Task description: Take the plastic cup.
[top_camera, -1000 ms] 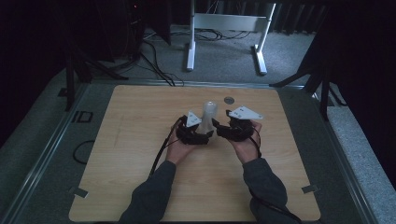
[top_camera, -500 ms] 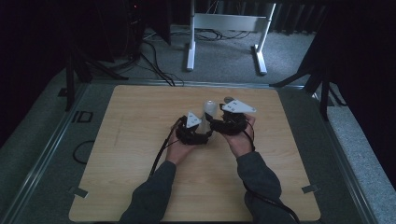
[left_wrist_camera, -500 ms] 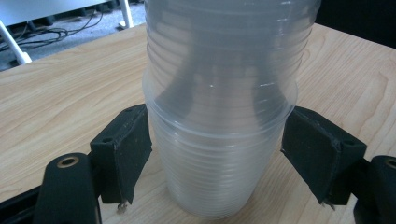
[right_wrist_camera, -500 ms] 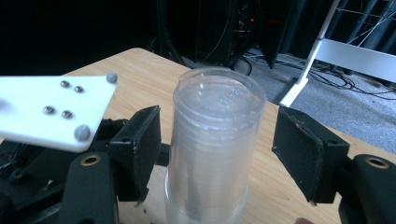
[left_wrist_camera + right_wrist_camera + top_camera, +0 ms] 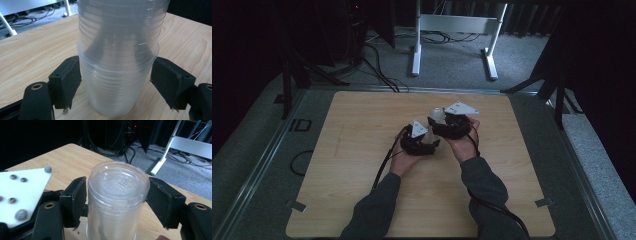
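Dark room, cables and a white stand behind, pale wood counter [image 5: 362,150] bare apart from the job. One stack of clear plastic cups [image 5: 437,116] stands upright past the middle of the counter, between both hands.

Left gripper [image 5: 116,80] is on the stack low down. Its fingers [image 5: 68,80] have just been closing and now sit against the wide rim band on both sides, so it looks clamped and bracing the stack.

Right gripper [image 5: 117,200] is at the top. Its fingers [image 5: 75,200] have just come in on the top cup [image 5: 117,185] and appear to touch both its sides.

Progress, my read:
- Both grips are set.
- No cup is separated yet.
- The top cup is seated on the stack.
- Left to do: pull it off and set it down on the counter.
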The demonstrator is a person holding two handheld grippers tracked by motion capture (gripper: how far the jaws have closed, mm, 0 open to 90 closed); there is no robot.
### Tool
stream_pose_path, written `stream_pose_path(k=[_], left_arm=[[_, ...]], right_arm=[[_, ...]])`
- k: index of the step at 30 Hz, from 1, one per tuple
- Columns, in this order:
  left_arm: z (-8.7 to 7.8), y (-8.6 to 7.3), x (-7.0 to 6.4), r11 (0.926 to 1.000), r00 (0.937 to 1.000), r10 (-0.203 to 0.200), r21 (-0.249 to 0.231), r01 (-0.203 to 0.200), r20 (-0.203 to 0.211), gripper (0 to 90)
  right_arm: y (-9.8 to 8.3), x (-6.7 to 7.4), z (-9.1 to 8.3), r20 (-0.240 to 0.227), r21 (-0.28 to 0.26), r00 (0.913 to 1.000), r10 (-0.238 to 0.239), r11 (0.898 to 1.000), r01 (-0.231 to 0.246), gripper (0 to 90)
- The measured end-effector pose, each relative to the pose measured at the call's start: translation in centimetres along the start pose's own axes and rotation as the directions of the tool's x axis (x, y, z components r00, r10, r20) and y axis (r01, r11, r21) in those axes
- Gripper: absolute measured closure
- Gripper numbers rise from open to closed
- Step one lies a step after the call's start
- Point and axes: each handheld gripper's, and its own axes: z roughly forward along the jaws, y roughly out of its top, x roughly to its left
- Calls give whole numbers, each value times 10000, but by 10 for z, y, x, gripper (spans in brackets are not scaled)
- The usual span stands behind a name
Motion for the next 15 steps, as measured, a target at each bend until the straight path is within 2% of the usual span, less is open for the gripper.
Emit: stream_pose_path(k=[5,15], left_arm=[[1,0,0,9999,9999,90,-122,-90,-45,244],[6,1,-3,9990,9998,-2,-456,-7,-192,212]], right_arm=[[-1,-2,3,-34,30,9999,141,9999,-140,386],[-2,-4,-1,-95,-121,9991,407,9991,-409,398]])
